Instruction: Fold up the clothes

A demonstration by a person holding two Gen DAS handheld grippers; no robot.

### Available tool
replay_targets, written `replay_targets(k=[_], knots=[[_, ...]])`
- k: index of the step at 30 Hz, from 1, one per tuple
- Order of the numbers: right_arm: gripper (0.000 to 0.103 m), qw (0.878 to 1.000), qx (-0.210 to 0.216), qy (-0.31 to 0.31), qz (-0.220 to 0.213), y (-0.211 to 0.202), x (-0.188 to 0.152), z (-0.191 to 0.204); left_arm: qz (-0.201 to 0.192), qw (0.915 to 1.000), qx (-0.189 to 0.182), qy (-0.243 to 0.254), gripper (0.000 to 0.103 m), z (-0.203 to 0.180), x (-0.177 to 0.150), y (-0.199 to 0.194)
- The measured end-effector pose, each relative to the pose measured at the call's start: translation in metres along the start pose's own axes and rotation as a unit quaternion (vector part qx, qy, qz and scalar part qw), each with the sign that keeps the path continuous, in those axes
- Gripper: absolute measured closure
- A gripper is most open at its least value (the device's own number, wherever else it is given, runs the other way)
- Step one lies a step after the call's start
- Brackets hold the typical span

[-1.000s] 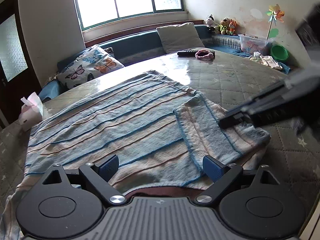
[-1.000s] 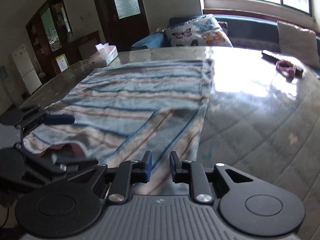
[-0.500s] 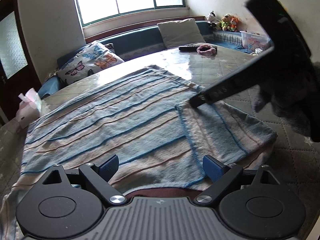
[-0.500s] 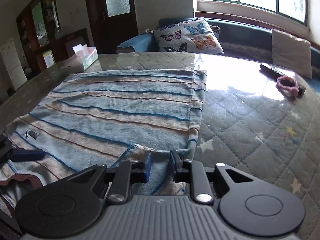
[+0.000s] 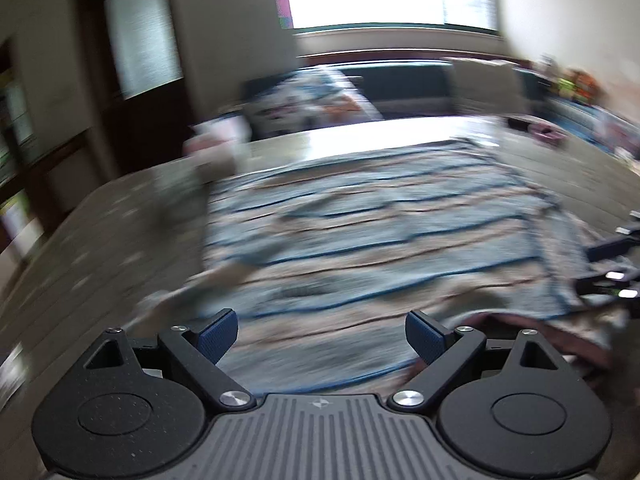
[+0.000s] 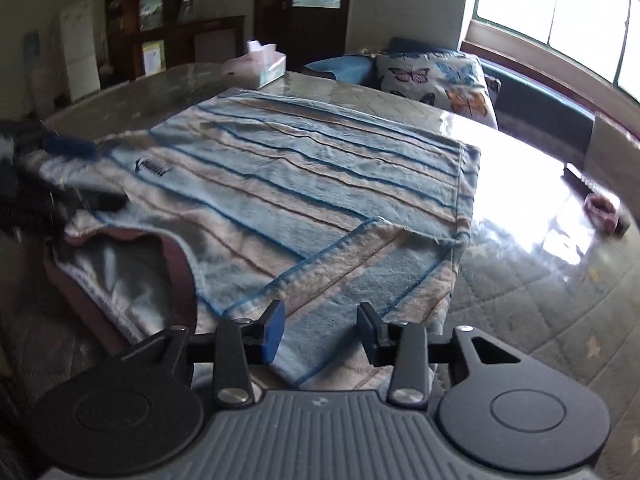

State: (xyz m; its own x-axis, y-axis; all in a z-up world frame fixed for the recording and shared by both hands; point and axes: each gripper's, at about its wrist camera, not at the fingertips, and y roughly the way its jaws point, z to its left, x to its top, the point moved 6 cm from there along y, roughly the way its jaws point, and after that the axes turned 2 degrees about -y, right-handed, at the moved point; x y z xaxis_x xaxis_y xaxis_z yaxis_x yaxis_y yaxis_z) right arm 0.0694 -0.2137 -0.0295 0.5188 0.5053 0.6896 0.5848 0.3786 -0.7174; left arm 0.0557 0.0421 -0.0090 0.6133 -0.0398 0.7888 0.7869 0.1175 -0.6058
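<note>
- The striped garment (image 6: 320, 184) lies spread flat on the quilted table (image 6: 560, 292), filling its near and left part; one sleeve (image 6: 360, 264) is already laid diagonally over the body on the near right side.
- My right gripper (image 6: 320, 330) hangs just above that folded sleeve's near edge. Its jaws are opening, the pads stand apart, and the cloth lies under them rather than pinched between them.
- My left gripper (image 5: 322, 334) has its jaws spread wide over the near edge of the garment, with nothing clamped; that view is badly smeared, so I cannot tell how close the pads are to the cloth.
- The fabric looks like fleecy, towel-like knit: soft, light and floppy, with no stiffness of its own. I judge it will sag and drag if I lift it by one point, and the fuzzy nap should grip the pads well rather than slip.
- The glossy tabletop probably lets the cloth slide, so a pull may shift the whole piece.
- The collar opening (image 6: 132, 264) gapes at the near left, showing the brown lining.
- I would take hold at the hems or the shoulder seam, where the cloth is doubled, pinching one layer stack at two well-separated points.
- A tissue box (image 6: 266, 65) sits at the far left, clear of the work.
</note>
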Motion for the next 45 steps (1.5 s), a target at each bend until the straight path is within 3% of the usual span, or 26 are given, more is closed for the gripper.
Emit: replay_targets(k=[6, 10, 15, 21, 25, 35, 37, 39, 42, 45], knots=[[0.063, 1.0, 0.018, -0.017, -0.014, -0.003, 0.019, 0.015, 0.013, 0.9912, 0.095, -0.092, 0.016, 0.081, -0.019, -0.015], [0.063, 0.998, 0.043, -0.044, -0.022, 0.003, 0.036, 0.039, 0.039, 0.9802, 0.126, -0.148, 0.025, 0.122, -0.036, -0.016], [0.063, 0.994, 0.077, -0.077, -0.028, 0.013, 0.057, 0.074, 0.065, 0.9702, 0.109, -0.206, 0.041, 0.149, -0.052, -0.011], [0.063, 0.984, 0.126, -0.122, -0.03, 0.028, 0.081, 0.124, 0.061, 0.972, 0.089, -0.209, 0.058, 0.155, -0.053, -0.007], [0.063, 0.977, 0.154, -0.147, -0.024, 0.042, 0.091, 0.157, 0.059, 0.9699, 0.066, -0.227, 0.058, 0.158, -0.052, -0.008], [0.063, 0.962, 0.199, -0.188, -0.023, 0.066, 0.106, 0.228, 0.051, 0.9688, 0.069, -0.232, 0.058, 0.16, -0.055, -0.009], [0.063, 0.96, 0.205, -0.19, -0.021, 0.07, 0.107, 0.239, 0.05, 0.9683, 0.062, -0.237, 0.065, 0.162, -0.055, -0.009], [0.063, 0.959, 0.207, -0.194, -0.02, 0.073, 0.107, 0.249, 0.049, 0.9673, 0.053, -0.243, 0.078, 0.163, -0.054, -0.008], [0.063, 0.956, 0.207, -0.205, -0.02, 0.074, 0.104, 0.26, 0.047, 0.9668, 0.041, -0.248, 0.091, 0.162, -0.053, -0.006], [0.063, 0.956, 0.201, -0.213, -0.023, 0.072, 0.102, 0.263, 0.037, 0.9678, 0.03, -0.247, 0.098, 0.16, -0.05, -0.007]])
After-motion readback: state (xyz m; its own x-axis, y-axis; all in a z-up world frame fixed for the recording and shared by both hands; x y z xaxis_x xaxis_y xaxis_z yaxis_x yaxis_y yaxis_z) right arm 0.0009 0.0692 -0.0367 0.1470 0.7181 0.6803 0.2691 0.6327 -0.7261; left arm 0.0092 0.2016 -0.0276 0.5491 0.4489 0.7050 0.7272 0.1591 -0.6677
